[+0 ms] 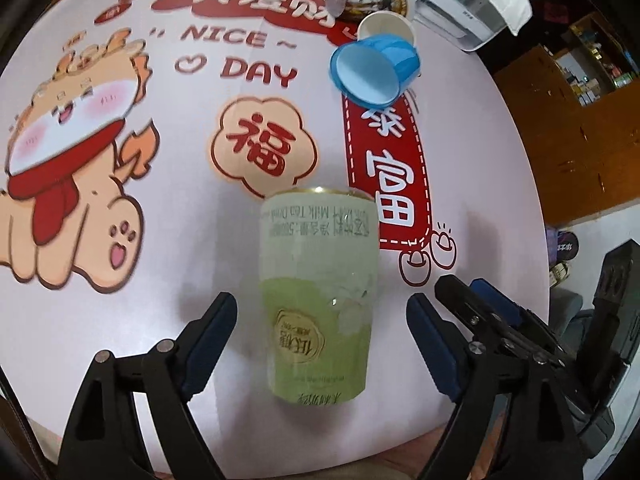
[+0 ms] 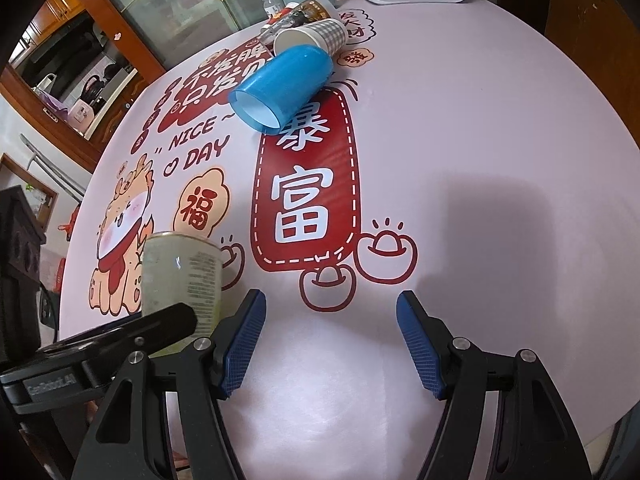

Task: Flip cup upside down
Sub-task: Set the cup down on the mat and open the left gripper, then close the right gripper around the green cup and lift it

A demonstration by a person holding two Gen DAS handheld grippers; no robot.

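Two open tongs, our left (image 1: 320, 336) and right (image 2: 331, 340), hover over a pink printed tablecloth (image 2: 480, 140) where a green cup (image 1: 318, 292) stands inverted, wooden cabinets (image 2: 80, 32) behind.

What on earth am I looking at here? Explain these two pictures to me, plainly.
A person holds two hand-held grippers, each carrying a fisheye camera looking along its fingers. The left gripper stands open around a green milk tea cup whose print reads upside down; its fingers do not touch it. The right gripper is open and empty over the printed table cover. Farther back a blue cup lies on its side beside a tipped paper cup.
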